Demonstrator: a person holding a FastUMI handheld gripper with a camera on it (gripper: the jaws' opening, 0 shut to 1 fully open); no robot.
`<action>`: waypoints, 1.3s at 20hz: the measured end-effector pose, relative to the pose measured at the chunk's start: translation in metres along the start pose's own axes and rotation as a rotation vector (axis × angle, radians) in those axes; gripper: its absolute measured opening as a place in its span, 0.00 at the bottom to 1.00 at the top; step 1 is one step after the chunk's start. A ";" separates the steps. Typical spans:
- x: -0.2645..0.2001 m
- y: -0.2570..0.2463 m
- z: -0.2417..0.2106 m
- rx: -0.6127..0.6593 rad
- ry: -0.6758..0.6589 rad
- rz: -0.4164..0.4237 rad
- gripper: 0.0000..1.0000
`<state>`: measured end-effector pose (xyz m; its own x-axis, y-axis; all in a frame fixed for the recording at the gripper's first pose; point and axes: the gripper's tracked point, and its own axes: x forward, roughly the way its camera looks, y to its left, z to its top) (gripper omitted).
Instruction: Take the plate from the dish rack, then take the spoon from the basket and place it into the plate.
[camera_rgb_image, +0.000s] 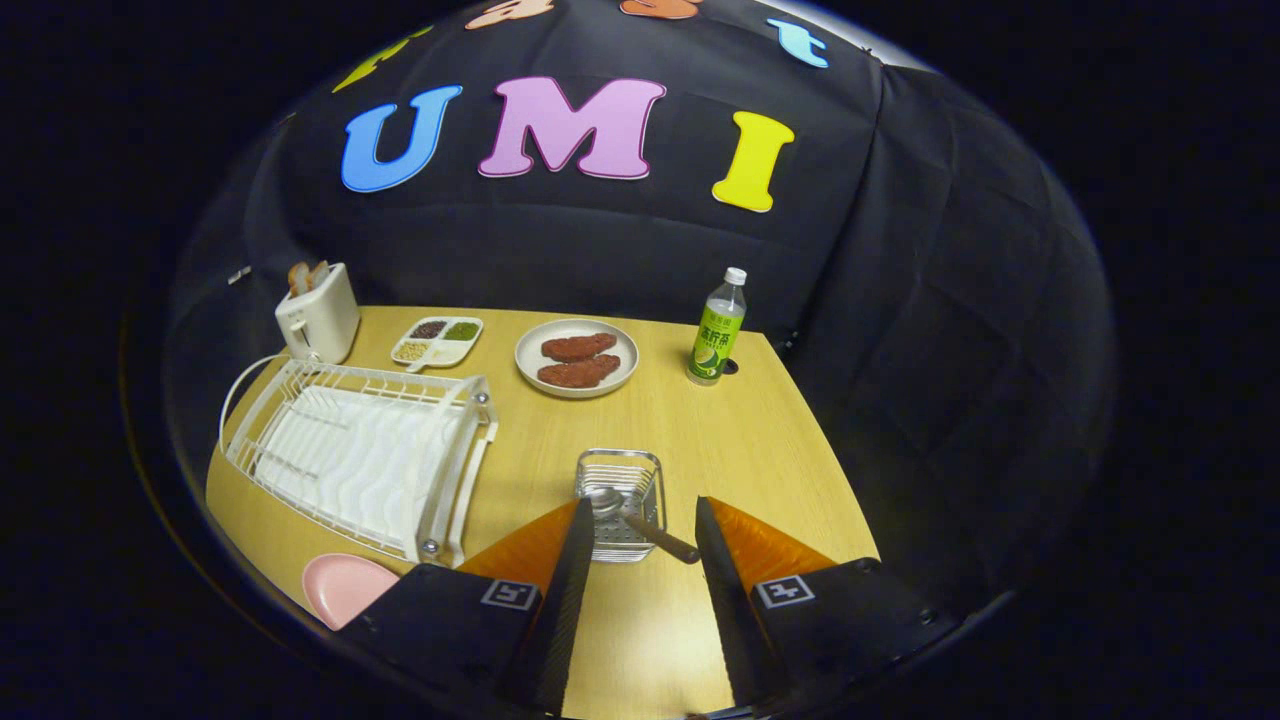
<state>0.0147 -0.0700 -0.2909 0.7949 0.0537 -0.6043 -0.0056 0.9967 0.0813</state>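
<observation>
The gripper (640, 510) hangs above the wooden desk (740, 440) with its fingers spread apart and nothing held between them. Just ahead of the fingertips sits the small wire basket (620, 478), and everything else is best placed from it. The spoon (640, 522) lies in the basket, its bowl resting inside near the front and its handle slanting out over the near rim toward the gap between the fingers, not touched by either one. Left of the basket stands the white dish rack (360, 450), with no plate in its slots. Nearer than the rack and well to the left of the basket, the pink plate (345, 588) lies flat on the desk, partly hidden behind the gripper body. Beyond the basket is a round white dish (577, 358) carrying two reddish-brown patties. Left of that dish is a divided tray (437, 340) of grains, and further left a white toaster (318, 315) with bread in its slots. Beyond the basket to the right stands a green-labelled bottle (718, 328), upright.
</observation>
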 end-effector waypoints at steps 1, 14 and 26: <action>0.006 -0.003 -0.007 -0.003 0.023 0.001 0.63; 0.025 0.016 -0.040 0.068 0.137 0.117 0.17; -0.006 0.010 0.020 0.061 0.022 0.121 0.11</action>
<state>0.0220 -0.0618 -0.2704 0.7772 0.1757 -0.6042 -0.0636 0.9772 0.2024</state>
